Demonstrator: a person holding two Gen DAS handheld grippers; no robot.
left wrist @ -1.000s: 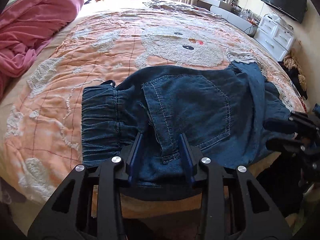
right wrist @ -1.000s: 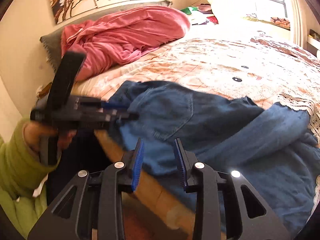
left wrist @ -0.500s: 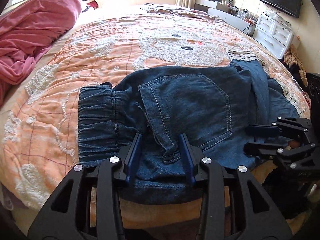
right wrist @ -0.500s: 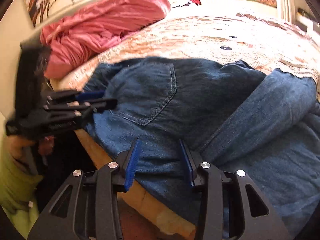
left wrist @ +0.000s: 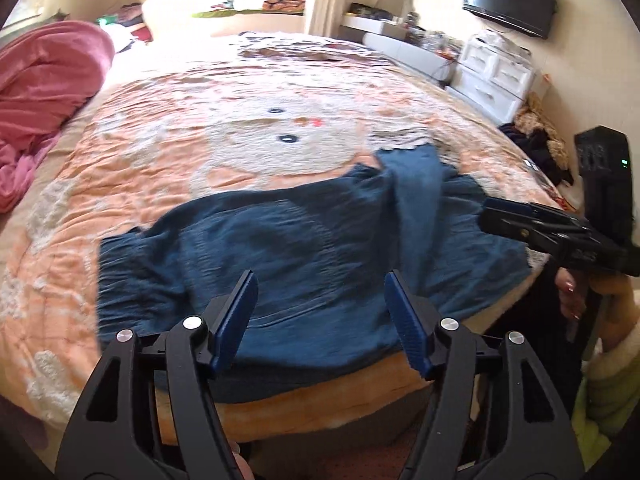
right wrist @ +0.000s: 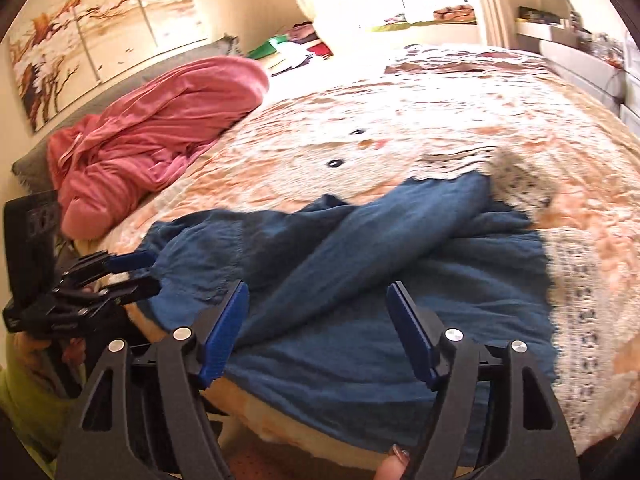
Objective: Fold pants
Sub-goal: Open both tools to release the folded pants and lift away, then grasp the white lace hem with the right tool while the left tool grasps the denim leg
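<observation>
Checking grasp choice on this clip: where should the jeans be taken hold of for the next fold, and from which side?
Probably the near edge of the jeans, where the hem hangs over the bed's front edge. Come from the front, below: there the cloth hangs free, while the rest lies flat.

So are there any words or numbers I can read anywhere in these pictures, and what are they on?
None can be read.
Wall painting: dark characters near its top, too small and blurred to read.
Right gripper: faint pale marks on its black body, too blurred to read.
Pants, bedspread and TV: no writing shows.
</observation>
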